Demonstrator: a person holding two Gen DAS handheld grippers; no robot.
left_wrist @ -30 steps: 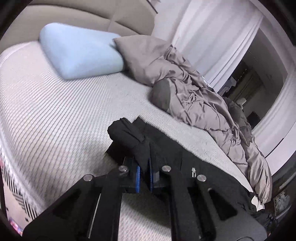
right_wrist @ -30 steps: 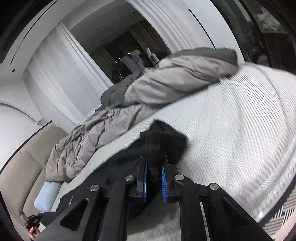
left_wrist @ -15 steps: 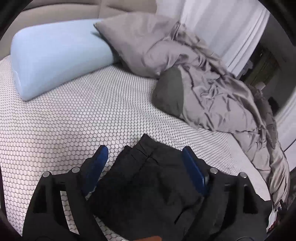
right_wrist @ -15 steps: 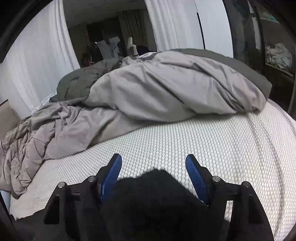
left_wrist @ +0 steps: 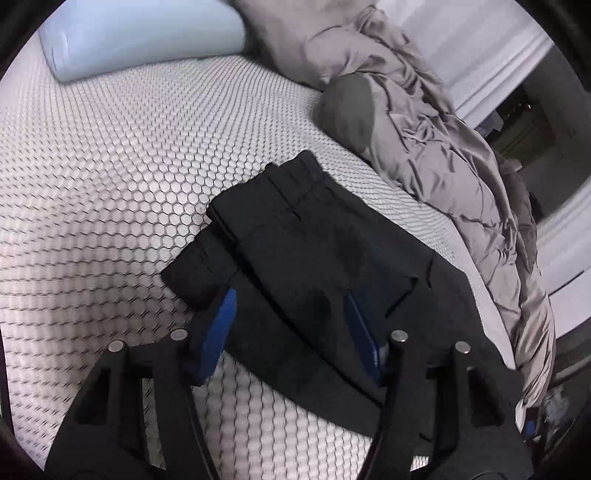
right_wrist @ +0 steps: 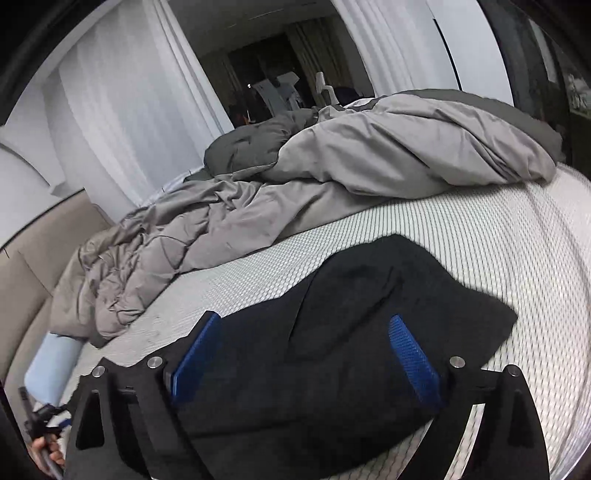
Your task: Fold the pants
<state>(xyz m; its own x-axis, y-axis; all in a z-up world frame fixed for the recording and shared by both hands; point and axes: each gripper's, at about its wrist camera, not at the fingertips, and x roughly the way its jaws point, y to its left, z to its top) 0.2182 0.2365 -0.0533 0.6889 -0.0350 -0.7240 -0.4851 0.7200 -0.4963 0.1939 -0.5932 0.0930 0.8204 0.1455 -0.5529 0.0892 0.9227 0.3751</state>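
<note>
Black pants (left_wrist: 295, 240) lie folded on the white honeycomb-patterned mattress (left_wrist: 92, 184), waistband end toward the pillow. My left gripper (left_wrist: 290, 299) hovers over their near part; its jaws are closing, the blue pads (left_wrist: 221, 325) still apart on either side of the cloth, not pressing it. In the right wrist view the other end of the pants (right_wrist: 369, 295) lies flat on the mattress (right_wrist: 498, 229). My right gripper (right_wrist: 303, 319) stands over it with its jaws opening wide and the blue pads (right_wrist: 410, 350) clear of the fabric.
A light blue pillow (left_wrist: 147, 33) lies at the head of the bed. A rumpled grey duvet (left_wrist: 424, 147) is piled along the far side (right_wrist: 369, 155). A beige headboard (right_wrist: 22, 277) and white curtains (right_wrist: 129, 110) stand behind. A hand (right_wrist: 44, 450) shows at the lower left.
Both grippers were shut on bunched black cloth a second ago; they let go and drew back, and the pants now lie flat. The left jaws are narrower than half a second ago.
</note>
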